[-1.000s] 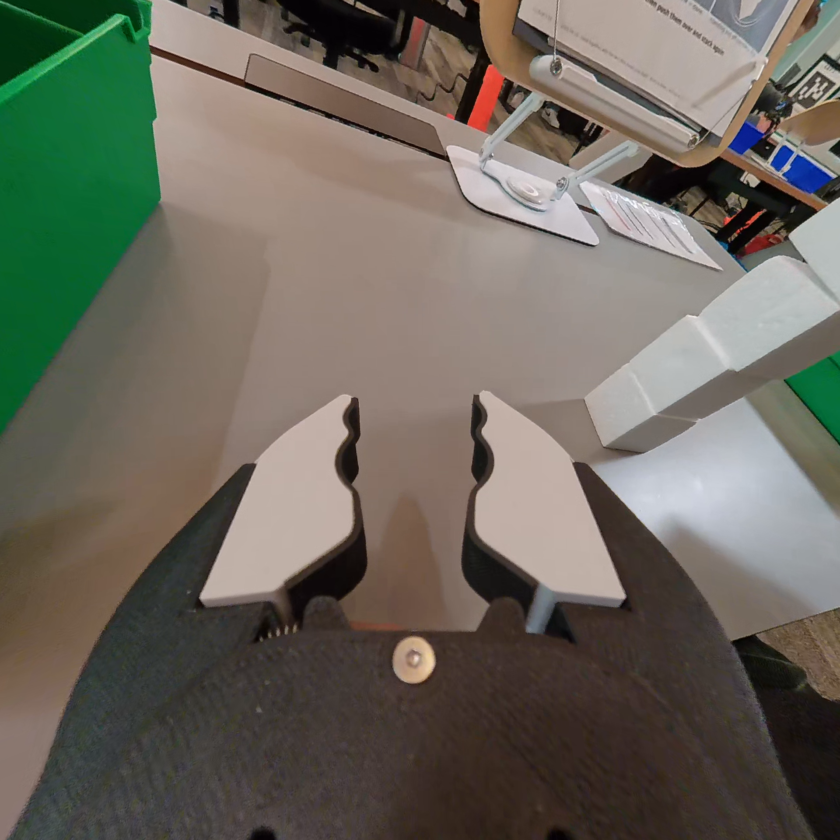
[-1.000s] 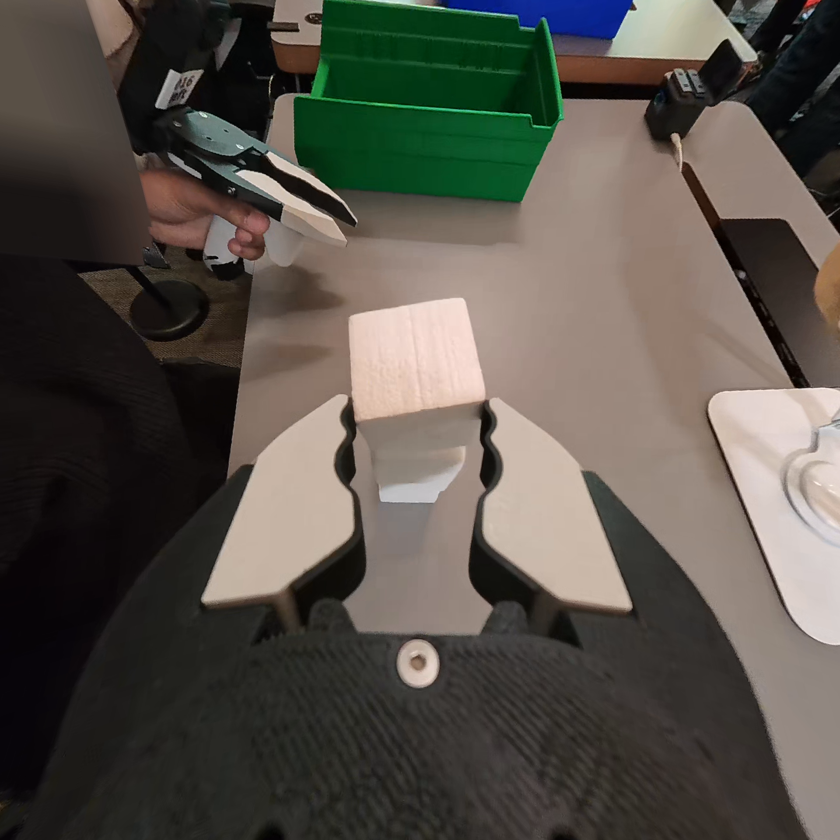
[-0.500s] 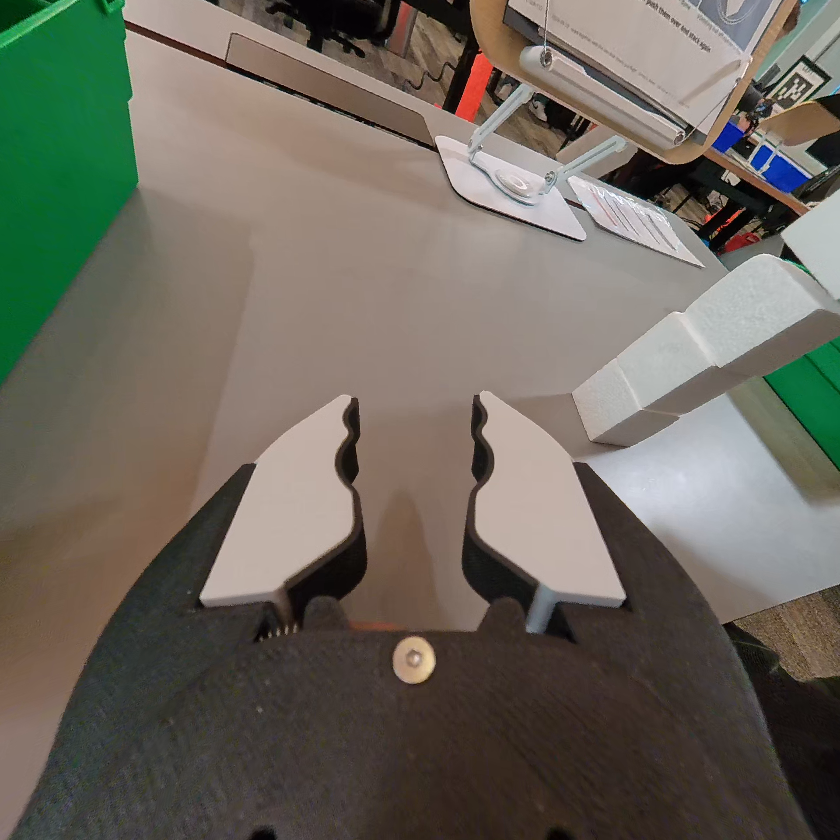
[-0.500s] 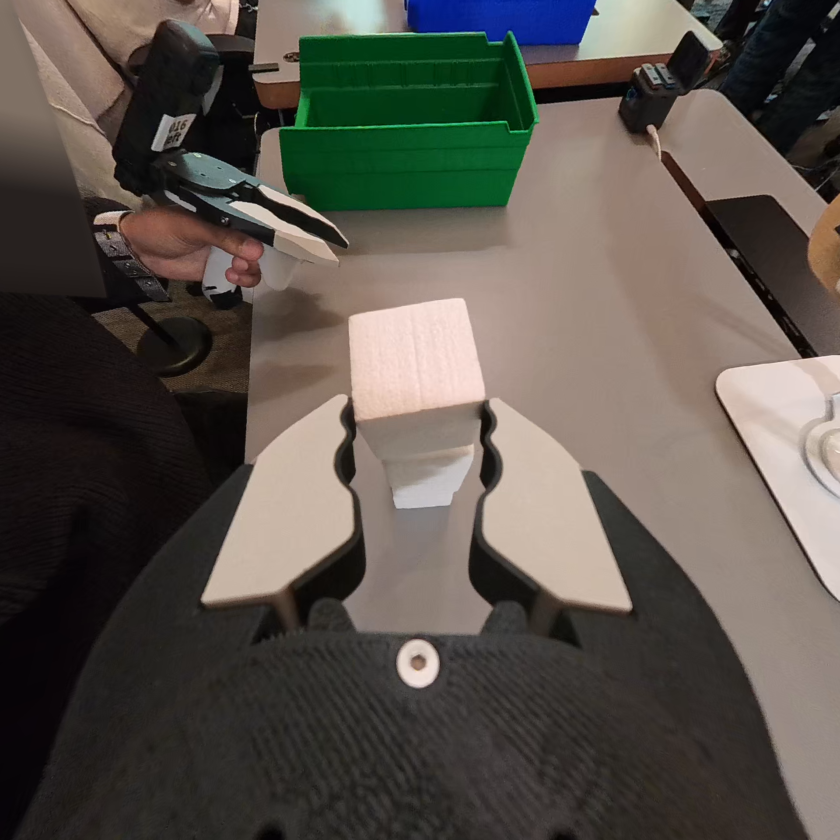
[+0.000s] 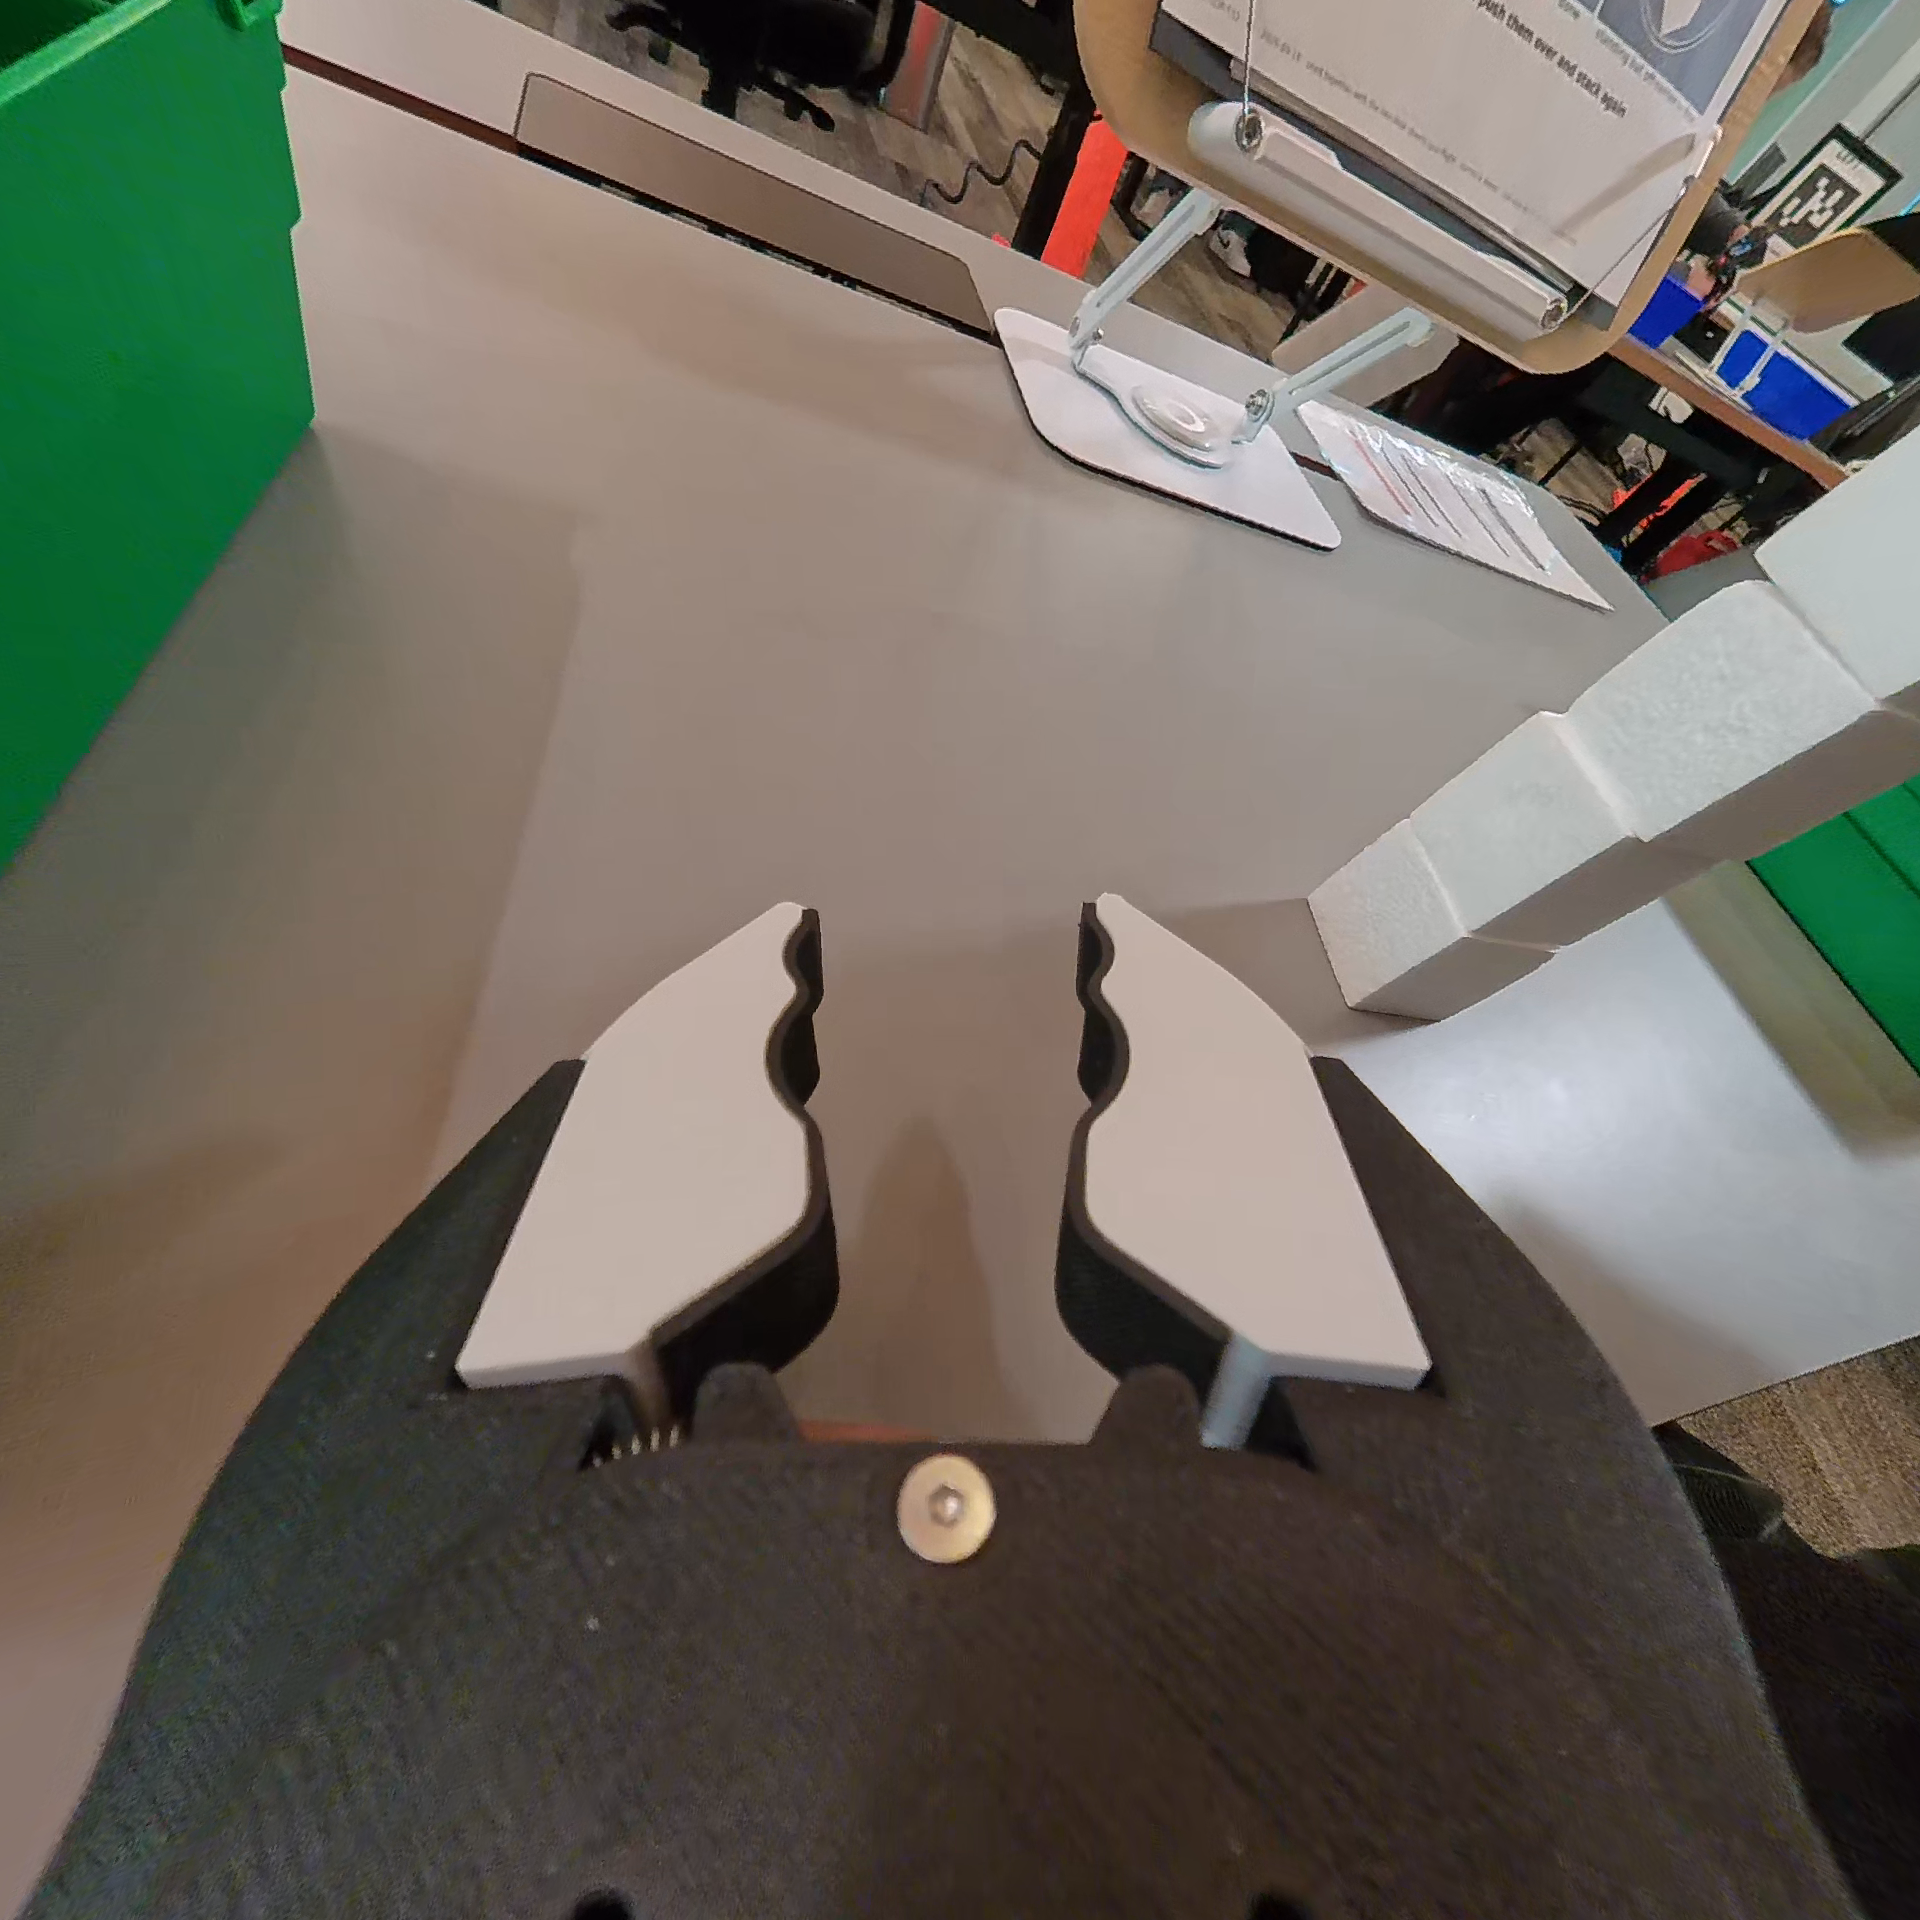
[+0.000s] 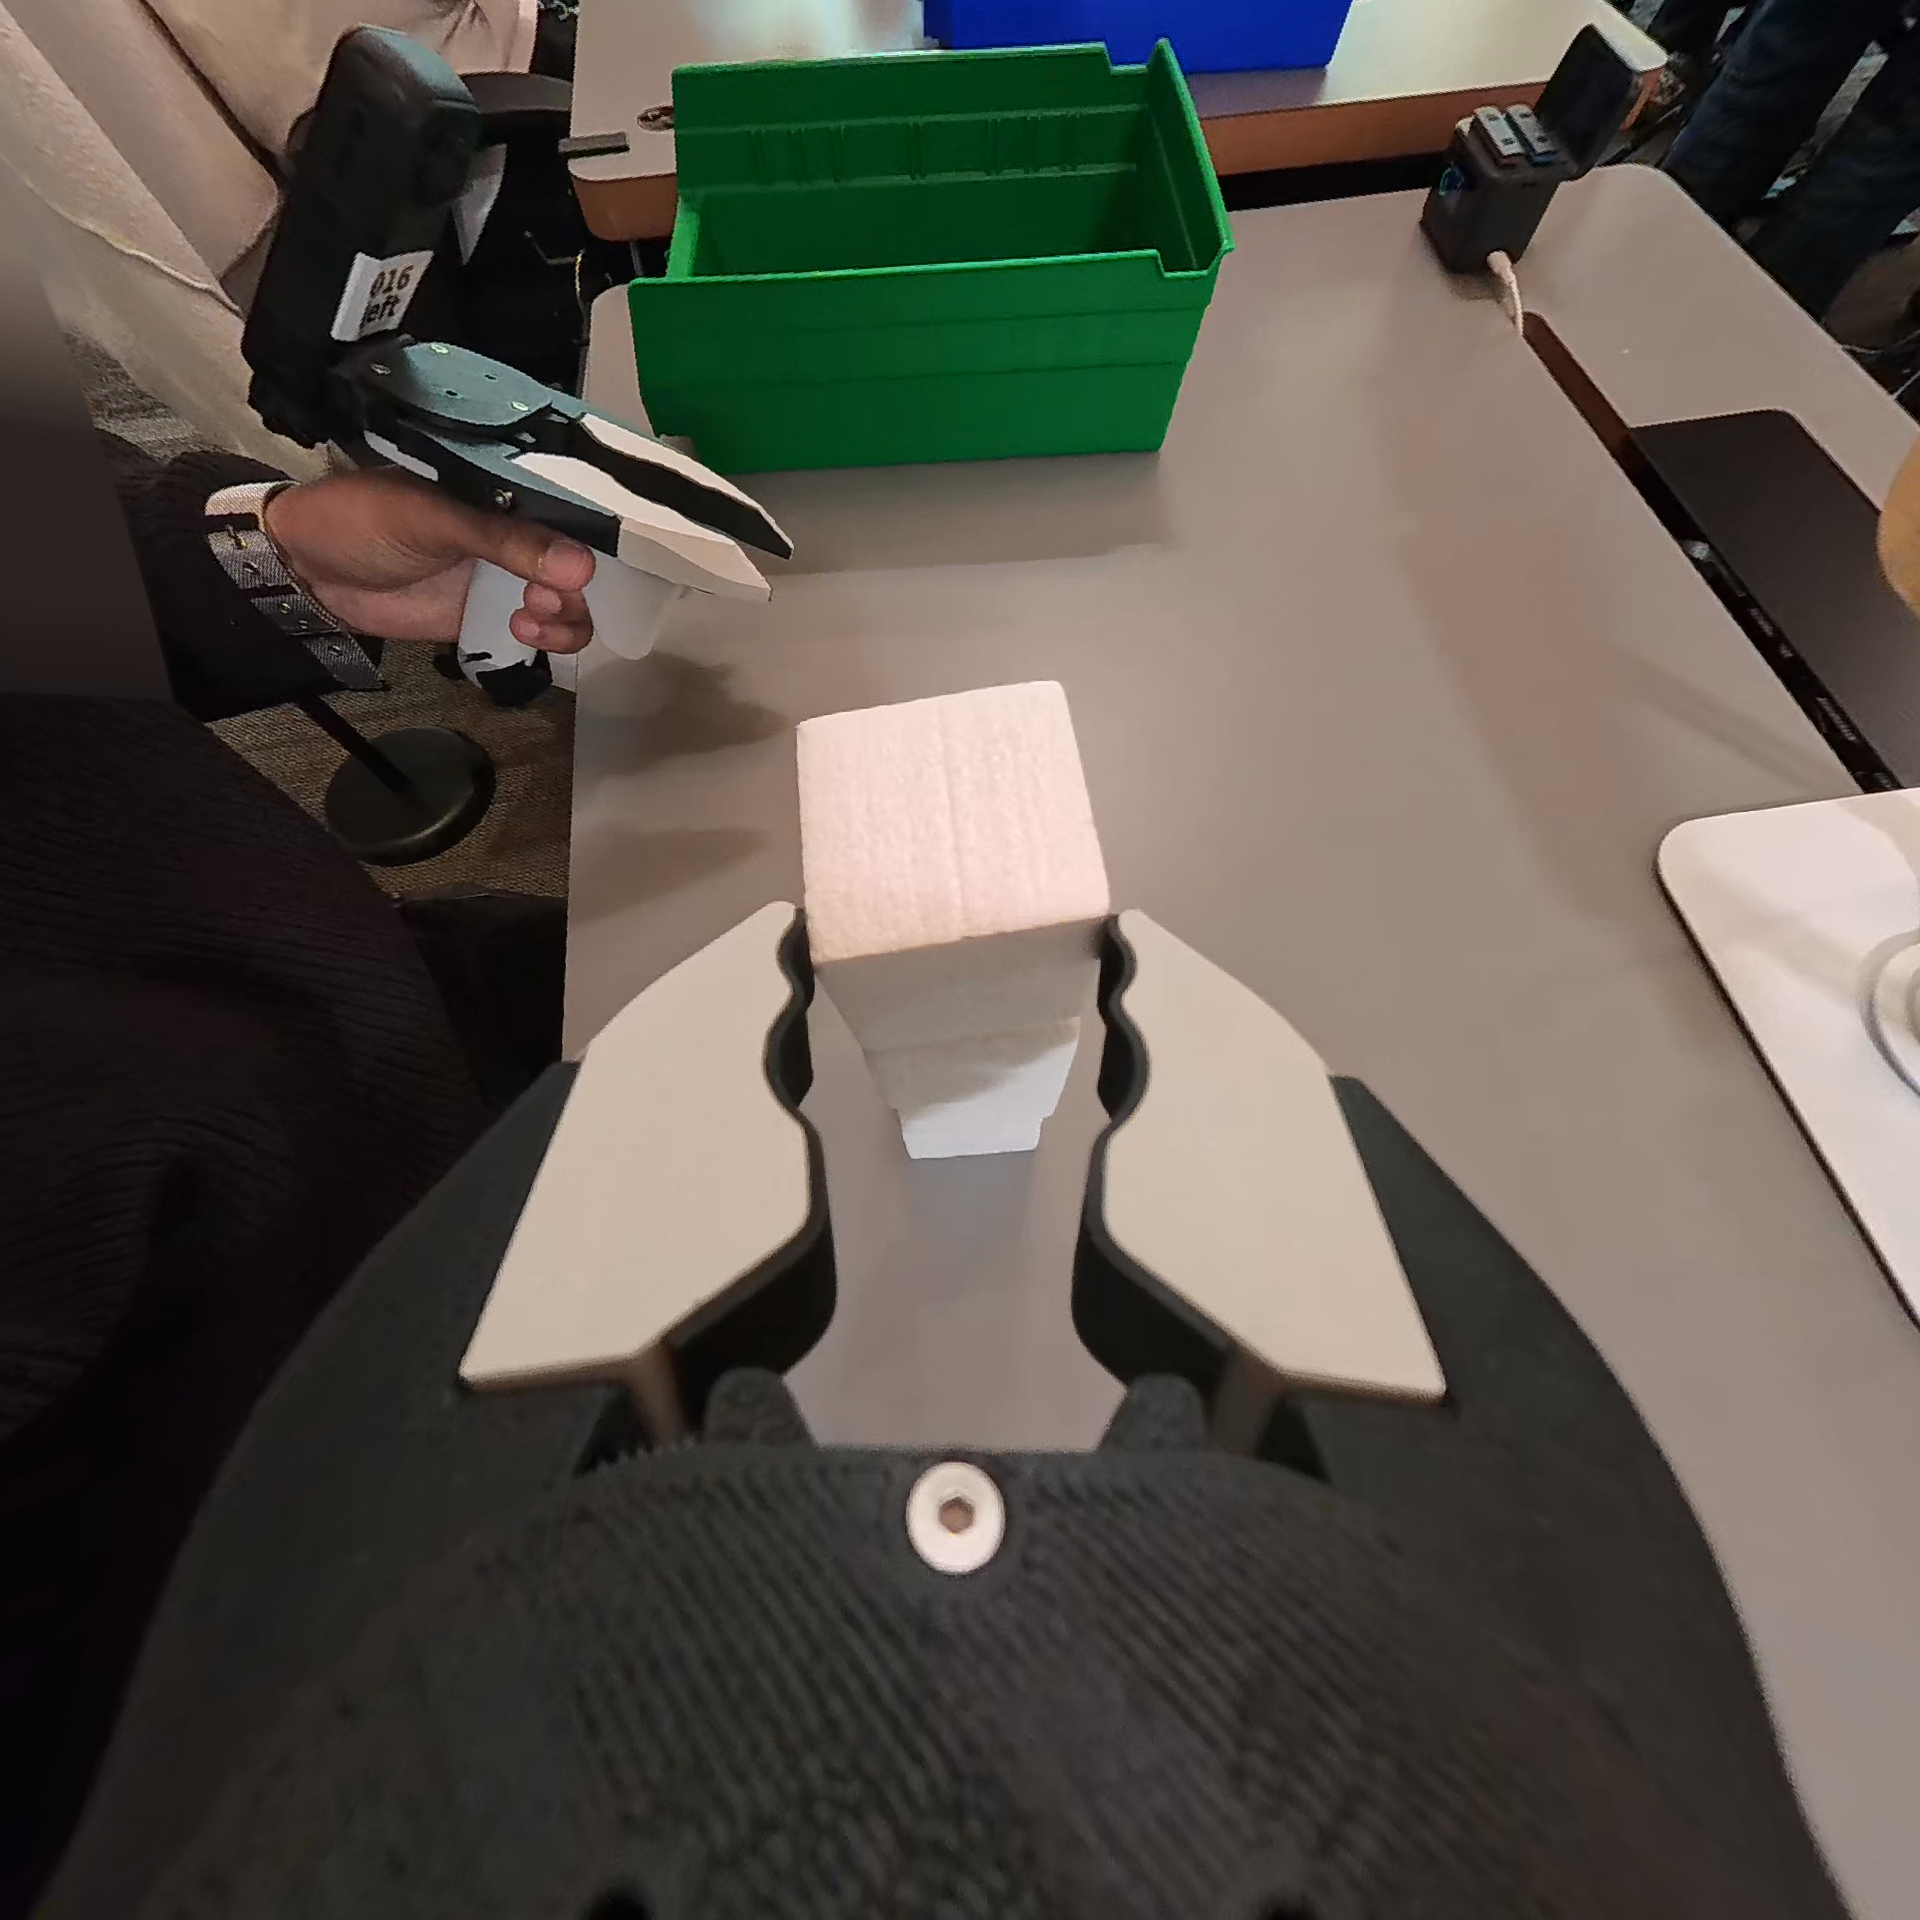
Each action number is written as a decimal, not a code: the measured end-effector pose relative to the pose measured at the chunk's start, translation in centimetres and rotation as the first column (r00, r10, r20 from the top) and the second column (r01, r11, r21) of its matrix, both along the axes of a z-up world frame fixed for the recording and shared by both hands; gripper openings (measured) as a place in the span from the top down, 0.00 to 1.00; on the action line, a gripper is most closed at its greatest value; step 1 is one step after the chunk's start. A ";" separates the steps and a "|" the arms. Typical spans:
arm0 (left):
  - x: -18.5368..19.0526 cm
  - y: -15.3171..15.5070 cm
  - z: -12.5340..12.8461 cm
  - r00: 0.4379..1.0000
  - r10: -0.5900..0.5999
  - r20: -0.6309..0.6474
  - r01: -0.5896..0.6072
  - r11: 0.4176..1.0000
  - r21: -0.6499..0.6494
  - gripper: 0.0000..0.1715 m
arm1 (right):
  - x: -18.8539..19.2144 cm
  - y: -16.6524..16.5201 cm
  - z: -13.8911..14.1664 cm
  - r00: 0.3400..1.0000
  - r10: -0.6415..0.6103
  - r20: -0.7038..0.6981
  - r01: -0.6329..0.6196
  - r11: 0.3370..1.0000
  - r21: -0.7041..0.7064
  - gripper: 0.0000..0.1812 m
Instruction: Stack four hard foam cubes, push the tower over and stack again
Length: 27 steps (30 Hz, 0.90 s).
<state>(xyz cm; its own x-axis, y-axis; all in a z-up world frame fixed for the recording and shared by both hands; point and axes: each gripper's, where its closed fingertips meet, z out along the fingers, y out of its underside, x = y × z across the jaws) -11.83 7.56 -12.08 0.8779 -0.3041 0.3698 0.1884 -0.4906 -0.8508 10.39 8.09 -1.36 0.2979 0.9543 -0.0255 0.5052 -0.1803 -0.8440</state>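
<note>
A stack of several white foam blocks (image 5: 1507, 831) stands on the grey table (image 6: 1351, 727) near its front edge. My right gripper (image 6: 956, 920) is shut on the top foam block (image 6: 945, 810), one fingertip on each side; the lower blocks show between the fingers. My left gripper (image 5: 945, 920) is open and empty, hovering over bare table to the left of the stack. It also shows in the right wrist view (image 6: 769, 566), held by a hand at the table's left edge, pointing toward the stack.
An open green bin (image 6: 914, 353) stands at the far end, close on the left in the left wrist view (image 5: 135, 416). A white stand base (image 5: 1164, 436) and a laminated sheet (image 5: 1455, 509) lie beyond. Another green bin (image 5: 1860, 914) sits behind the stack. A black device (image 6: 1496, 197) sits far right. My right fingertips sit around 25 cm from my left ones.
The right gripper stays shut on the top block while its view shifts slightly. The left gripper has drifted a little nearer the table, still open.
</note>
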 end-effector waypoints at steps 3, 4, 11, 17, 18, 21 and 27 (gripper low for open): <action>0.0 0.0 0.0 1.000 -0.001 0.000 0.001 1.000 0.000 0.72 | 0.0 0.1 0.0 1.000 -0.003 -0.002 0.003 1.000 0.002 0.70; 0.0 0.0 0.0 1.000 -0.001 0.001 0.001 1.000 0.000 0.72 | 0.0 0.1 0.0 1.000 -0.003 -0.004 0.003 1.000 0.001 0.70; 0.0 0.0 0.0 1.000 -0.003 0.001 0.003 1.000 -0.001 0.72 | 0.2 0.4 -0.4 1.000 -0.017 0.012 0.017 1.000 0.018 0.65; 0.1 0.0 0.0 1.000 -0.003 0.000 0.003 1.000 -0.002 0.72 | 0.5 0.4 0.5 0.999 -0.029 -0.016 0.029 0.999 0.031 0.60; 0.1 0.0 0.0 1.000 -0.003 0.000 0.003 1.000 -0.002 0.72 | 0.7 0.5 0.8 0.999 -0.035 -0.028 0.036 0.999 0.037 0.60; -0.1 0.0 -0.1 1.000 0.007 0.000 -0.007 1.000 -0.006 0.72 | 1.7 1.0 2.4 0.993 -0.083 -0.084 0.090 0.992 0.085 0.62; 0.2 -0.1 -0.2 1.000 -0.001 0.022 0.001 1.000 -0.018 0.72 | 6.3 2.5 5.3 0.876 -0.366 -0.313 0.414 0.905 0.100 0.92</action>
